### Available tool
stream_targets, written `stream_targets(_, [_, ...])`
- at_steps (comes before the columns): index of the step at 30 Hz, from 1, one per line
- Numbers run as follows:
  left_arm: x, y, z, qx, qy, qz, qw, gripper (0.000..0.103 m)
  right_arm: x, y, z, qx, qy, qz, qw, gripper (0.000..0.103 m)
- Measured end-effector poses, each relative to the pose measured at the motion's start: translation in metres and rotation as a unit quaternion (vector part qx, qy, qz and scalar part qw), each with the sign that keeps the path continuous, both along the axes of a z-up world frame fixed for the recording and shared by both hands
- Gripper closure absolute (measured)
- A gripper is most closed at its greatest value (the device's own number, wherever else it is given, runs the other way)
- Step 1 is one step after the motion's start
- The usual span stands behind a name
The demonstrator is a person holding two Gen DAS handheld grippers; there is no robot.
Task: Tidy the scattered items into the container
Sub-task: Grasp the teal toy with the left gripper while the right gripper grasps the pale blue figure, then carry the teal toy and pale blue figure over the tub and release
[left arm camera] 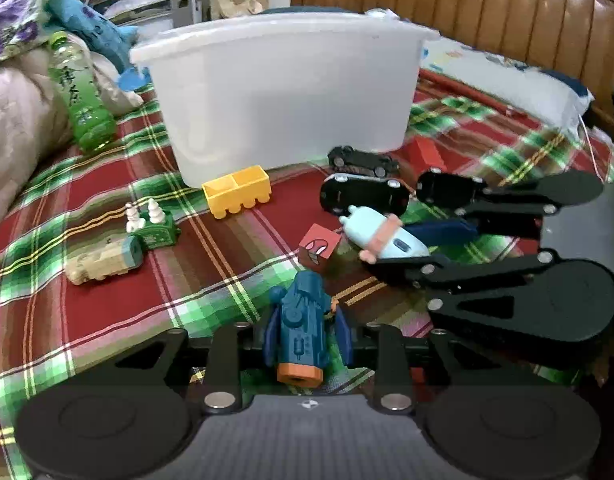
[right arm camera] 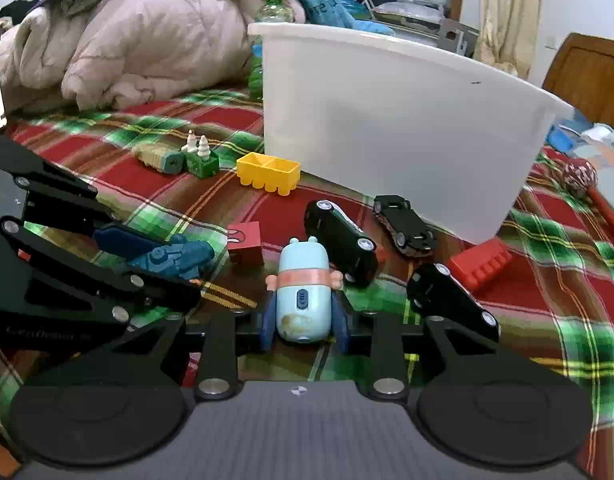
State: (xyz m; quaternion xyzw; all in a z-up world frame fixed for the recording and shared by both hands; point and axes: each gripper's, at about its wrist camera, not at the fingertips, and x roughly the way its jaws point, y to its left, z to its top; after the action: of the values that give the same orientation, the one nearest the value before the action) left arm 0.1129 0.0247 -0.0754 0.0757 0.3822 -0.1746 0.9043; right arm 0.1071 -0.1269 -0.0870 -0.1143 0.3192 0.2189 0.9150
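Observation:
A white plastic tub [left arm camera: 283, 92] stands on the plaid bed; it also shows in the right wrist view [right arm camera: 399, 132]. My left gripper [left arm camera: 307, 336] is shut on a blue rocket toy [left arm camera: 301, 328] with an orange nozzle. My right gripper [right arm camera: 305, 320] is shut on a light-blue capsule toy [right arm camera: 303, 292] with a pink band. Each gripper shows in the other's view, the right one [left arm camera: 411, 244] and the left one [right arm camera: 175, 256]. Scattered toys lie in front of the tub: a yellow block [left arm camera: 237, 191], a red cube [left arm camera: 319, 249], three black cars [left arm camera: 363, 196], a green train piece [left arm camera: 155, 226].
A red block [right arm camera: 481, 264] lies right of the cars. A green bottle [left arm camera: 81, 96], a quilt [right arm camera: 139, 40] and a blue plush [left arm camera: 95, 32] lie left of the tub. A wooden headboard [left arm camera: 487, 4] and a pillow [left arm camera: 507, 80] are behind.

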Motion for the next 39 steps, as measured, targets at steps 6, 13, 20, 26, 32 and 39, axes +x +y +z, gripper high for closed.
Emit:
stream_targets(6, [-0.004,0.0,0.03,-0.015,-0.036,0.003,0.9992,0.07,-0.007,-0.014,0.033,0.028,-0.031,-0.021,0.999,0.07])
stream_targets(13, [0.011,-0.006,0.075,-0.043,-0.076,0.006,0.9962,0.07,0.005,-0.024,0.073,0.051,-0.037,-0.052,0.997,0.07])
stream_targets(20, [0.026,-0.015,0.115,-0.043,-0.132,0.006,0.9904,0.07,0.016,-0.033,0.103,0.054,-0.074,-0.063,0.994,0.07])
stream_targets(26, [0.051,-0.021,0.141,-0.041,-0.157,0.015,0.9866,0.07,0.038,-0.04,0.127,0.047,-0.106,-0.072,0.991,0.07])
stream_targets(32, [0.088,-0.022,0.156,-0.053,-0.16,0.034,0.9851,0.07,0.068,-0.041,0.137,0.049,-0.113,-0.075,0.99,0.07])
stream_targets(39, [0.139,-0.022,0.141,-0.053,-0.131,0.055,0.9885,0.07,0.106,-0.041,0.126,0.06,-0.096,-0.084,0.99,0.07])
